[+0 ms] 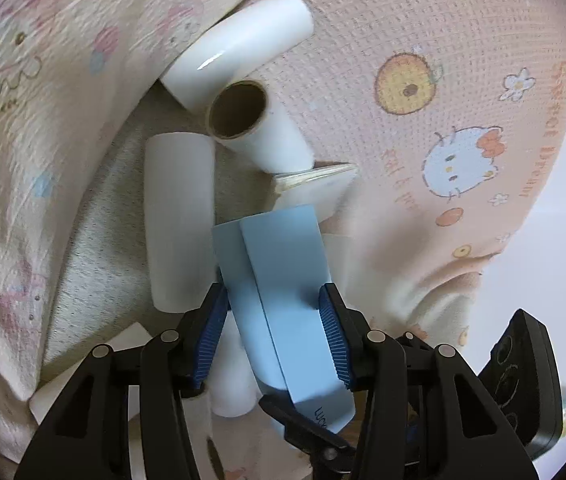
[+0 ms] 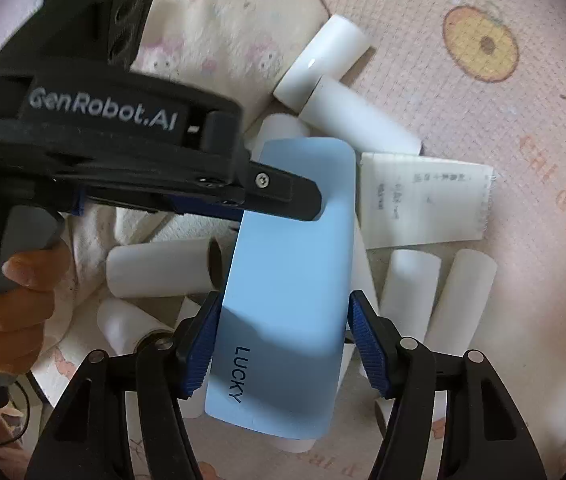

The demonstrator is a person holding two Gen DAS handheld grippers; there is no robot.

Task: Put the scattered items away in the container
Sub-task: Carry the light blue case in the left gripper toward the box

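A light blue flat case marked LUCKY [image 2: 291,280] is held between both grippers. My left gripper [image 1: 275,332] is shut on the blue case [image 1: 283,280], pads on both its sides. My right gripper [image 2: 283,344] grips the same case near its LUCKY end; the left gripper's body [image 2: 123,152] reaches across from the left and clamps the case's far end. Several white rolls [image 1: 179,220] [image 2: 359,120] lie below on the cloth, one showing a brown cardboard core [image 1: 239,110]. No container shows clearly.
A pink cartoon-print blanket [image 1: 423,80] [image 2: 483,60] and a cream printed cloth [image 1: 23,120] surround the rolls. A white printed paper packet [image 2: 423,200] lies among them. A person's hand [image 2: 15,300] holds the left gripper's handle.
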